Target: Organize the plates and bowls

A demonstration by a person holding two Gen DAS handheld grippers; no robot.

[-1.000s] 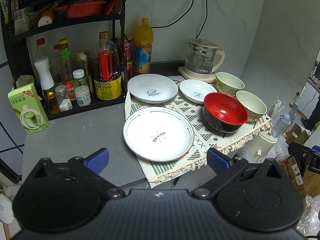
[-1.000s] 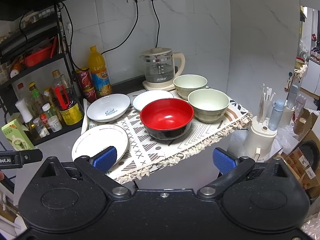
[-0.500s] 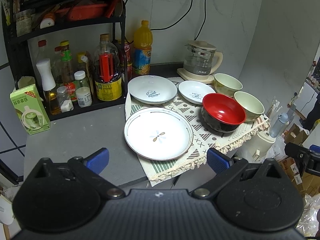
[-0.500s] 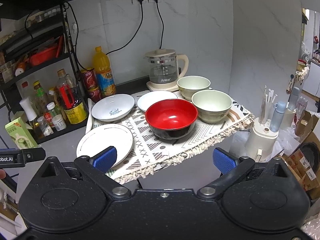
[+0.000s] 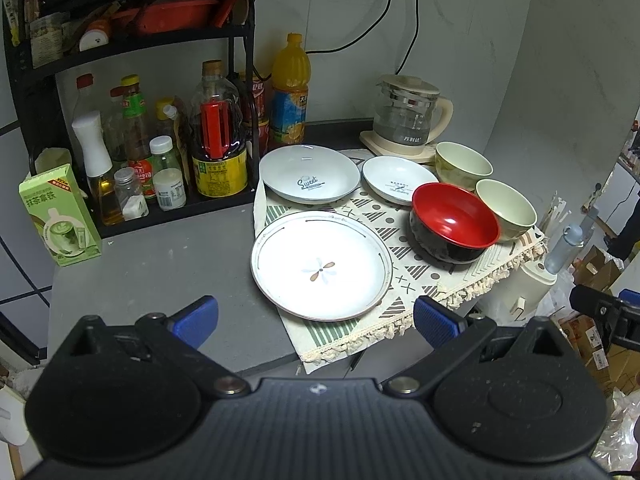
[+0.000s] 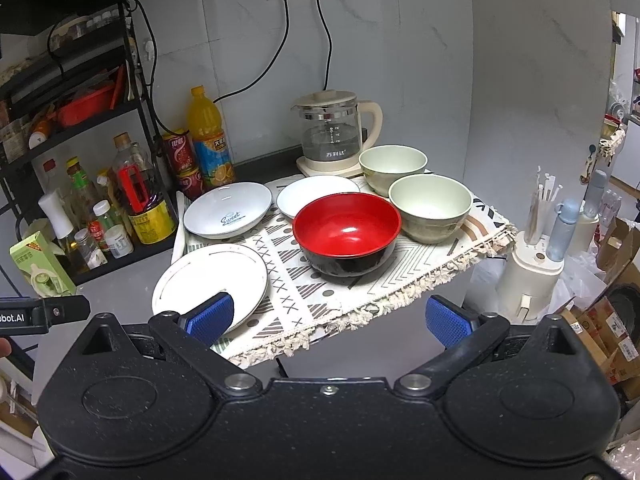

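Kettle: clear glass kettle with cream base and handle, upper centre-right, by the wall.
Juice: tall orange plastic bottle, left of the kettle.
Rack: black metal shelf rack, upper left, holding sauce bottles.
Carton: green matcha drink box, far left on the grey desk.
Cloth: patterned fringed mat, centre.

Our two handheld rigs: each claw, left claw and right claw, wears a speckled matte-black housing with ribbed centre, two round domed covers, silver pivot screws and blue textured fingertips. A black side bar carries white lettering ending "bot.AI".
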